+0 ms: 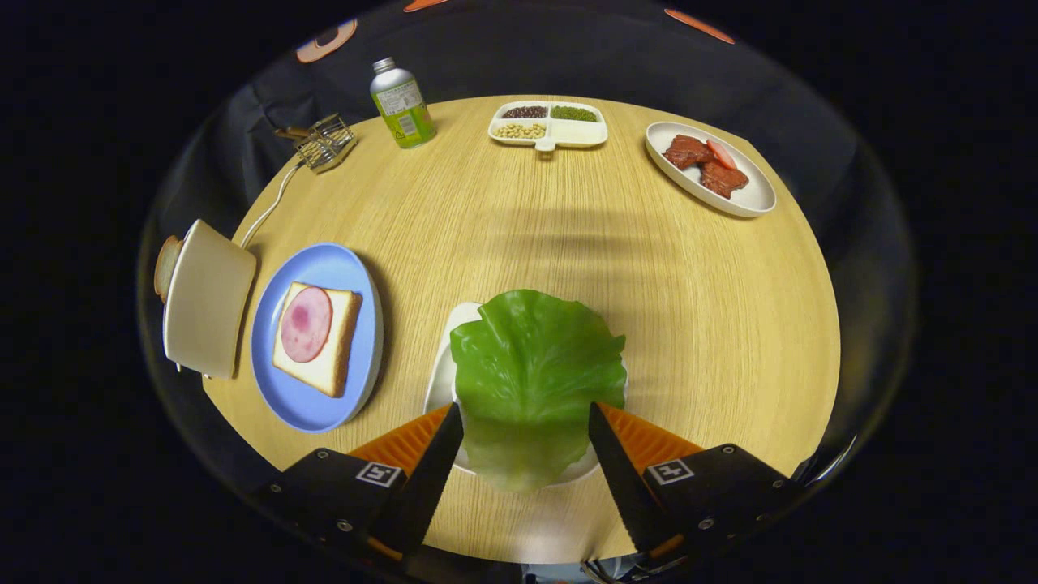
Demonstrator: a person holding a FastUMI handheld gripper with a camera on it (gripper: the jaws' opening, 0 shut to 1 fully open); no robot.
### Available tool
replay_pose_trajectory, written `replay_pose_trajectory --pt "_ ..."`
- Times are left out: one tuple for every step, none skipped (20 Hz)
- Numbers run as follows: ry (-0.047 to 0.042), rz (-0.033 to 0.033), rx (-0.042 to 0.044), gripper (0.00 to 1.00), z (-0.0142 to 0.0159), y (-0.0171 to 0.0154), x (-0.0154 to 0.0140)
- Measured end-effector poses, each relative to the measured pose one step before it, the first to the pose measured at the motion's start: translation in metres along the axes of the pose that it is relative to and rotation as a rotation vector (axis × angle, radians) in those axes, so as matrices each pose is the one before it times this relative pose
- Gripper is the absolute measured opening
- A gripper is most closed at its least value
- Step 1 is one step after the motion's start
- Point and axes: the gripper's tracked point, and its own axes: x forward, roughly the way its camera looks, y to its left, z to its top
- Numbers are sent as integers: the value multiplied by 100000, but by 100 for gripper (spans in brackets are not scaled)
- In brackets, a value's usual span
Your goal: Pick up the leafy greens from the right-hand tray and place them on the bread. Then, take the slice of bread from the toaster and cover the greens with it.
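Worktop (649,268): nothing of your task was done yet.
Toaster (207,300): slice still in it, beside the plate.
Plate (324,268): bread (340,349) with ham, no greens on it.
Greens (531,365): lay on their tray (442,381).
Your fingers (525,418): spread wide either side of the greens, gripping nothing.

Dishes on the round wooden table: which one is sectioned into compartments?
The white divided tray holding beans, far beyond the open claw. The blue plate and white oval meat plate are undivided.
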Motion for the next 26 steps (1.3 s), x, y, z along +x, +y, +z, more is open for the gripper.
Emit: replay_pose_trajectory --pt "1439 -787 356 93 -103 -179 399" --pt "1332 -298 436 90 -224 -8 457" --pt "1168 -247 340 88 -104 -65 369" --pt "804 -319 228 86 -122 -67 234" --pt "799 431 334 85 -28 62 333" --pt "1531 843 867 83 -344 203 208" --pt "-688 -549 -8 81 189 -68 -80" --pt "-175 82 -557 78 30 -4 247" --pt "-116 -846 -1021 76 75 -88 64" --pt "178 -1312 -598 75 -117 -177 55" --pt "-172 -815 -3 73 38 -38 3" --pt "492 -219 422 67 -121 67 -1" --pt "-374 -37 214 66 30 67 51" --pt "-577 284 -1201 60 49 92 69" --pt "-793 466 -2073 56 56 116 -83" --pt "-937 371 -1705 51 53 83 -15" --pt "-805 175 -505 47 162 146 12" --pt "-606 -238 262 38 -27 25 -18" --pt "-549 -604 937 33 149 16 -8" --pt "-421 -509 1398 24 -52 170 31" --pt "-363 -514 1187 19 135 157 -55" --pt "244 4 135 13 -74 108 5" --pt "753 303 544 11 -78 56 -75" --pt "1408 602 2122 8 -256 162 -315" --pt "383 1038 3371 7 -2 208 -422" --pt "-637 1520 3218 7 24 449 -597"
